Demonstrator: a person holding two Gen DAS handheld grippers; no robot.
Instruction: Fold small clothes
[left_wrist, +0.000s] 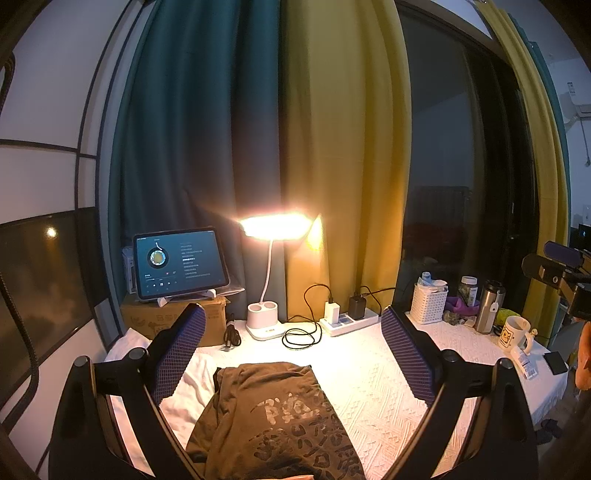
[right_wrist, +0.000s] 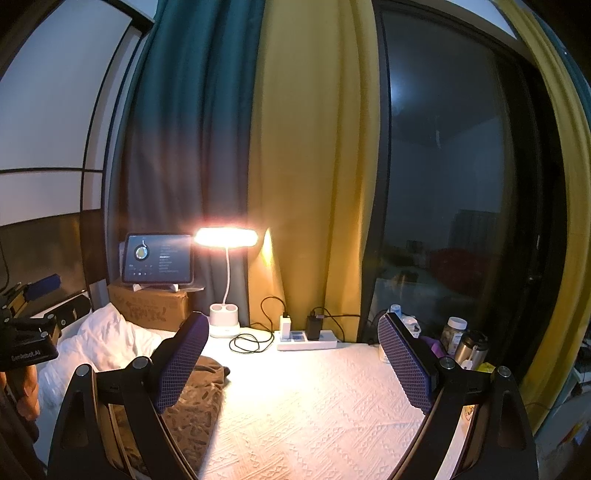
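Observation:
A brown garment (left_wrist: 269, 417) with pale printed characters lies folded on the white textured tablecloth (left_wrist: 380, 384), reaching from the near edge toward the lamp. My left gripper (left_wrist: 293, 328) hovers open above it, fingers spread wide, nothing between them. In the right wrist view the same brown garment (right_wrist: 201, 398) lies at the lower left, partly behind the left finger. My right gripper (right_wrist: 291, 339) is open over bare tablecloth (right_wrist: 314, 406), to the right of the garment. The other gripper's body shows at each view's edge.
A lit desk lamp (left_wrist: 266, 321), a coiled black cable (left_wrist: 301, 338) and a power strip (left_wrist: 349, 321) stand at the back. A tablet (left_wrist: 179, 262) sits on a cardboard box. A basket, jar, flask and mug (left_wrist: 515, 332) crowd the right. White cloth (right_wrist: 99, 339) is bunched at left.

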